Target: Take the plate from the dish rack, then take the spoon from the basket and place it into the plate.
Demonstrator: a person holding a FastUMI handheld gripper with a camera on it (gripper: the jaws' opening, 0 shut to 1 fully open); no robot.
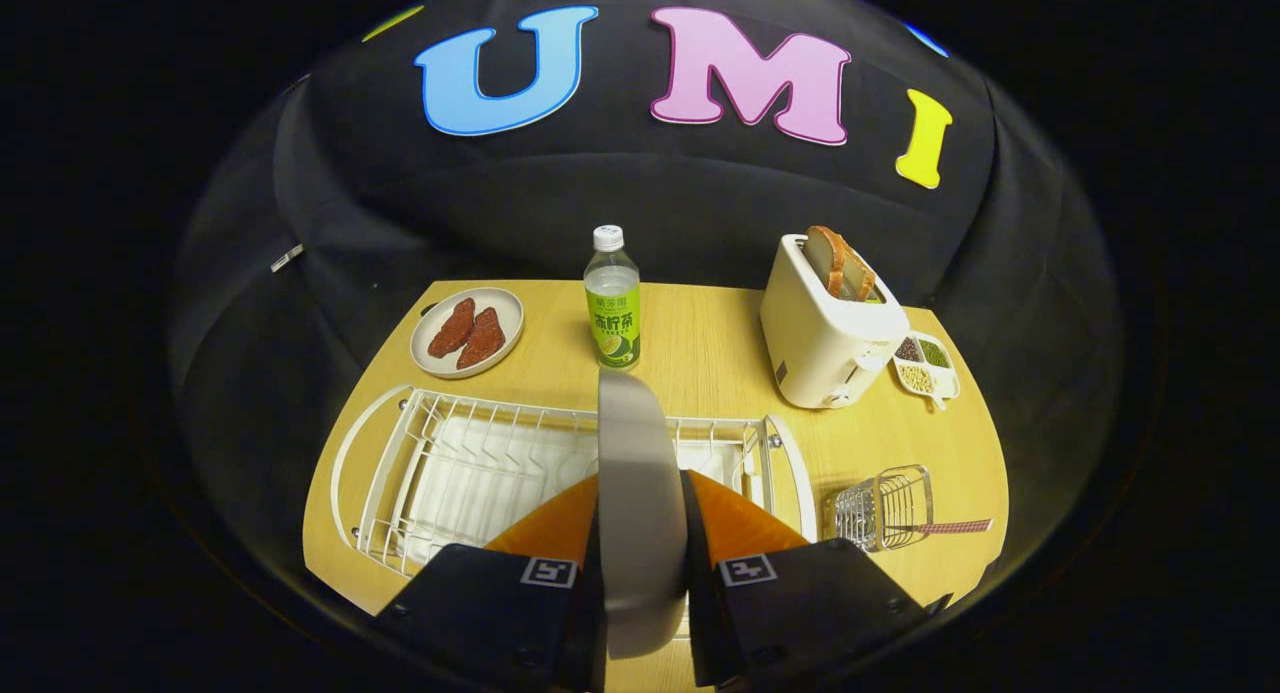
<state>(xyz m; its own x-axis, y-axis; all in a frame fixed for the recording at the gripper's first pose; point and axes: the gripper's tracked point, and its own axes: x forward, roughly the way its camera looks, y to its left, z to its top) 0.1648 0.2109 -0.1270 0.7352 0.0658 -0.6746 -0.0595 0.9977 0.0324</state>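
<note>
Worktop layout, seen from over the dish rack

The grey plate (pixel 640 513) stands edgewise between the gripper (pixel 640 573) fingers, above the white wire dish rack (pixel 450 463); the wire basket (pixel 885 508) lies right, the white toaster (pixel 825 338) beyond.

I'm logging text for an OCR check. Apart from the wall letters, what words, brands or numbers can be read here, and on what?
Label on the bottle: printed characters, too small and blurred to read reliably.
Square markers on the hand-held gripper, which is shut on the plate: black-and-white patterns, no words.
Toaster: no readable text.
</note>
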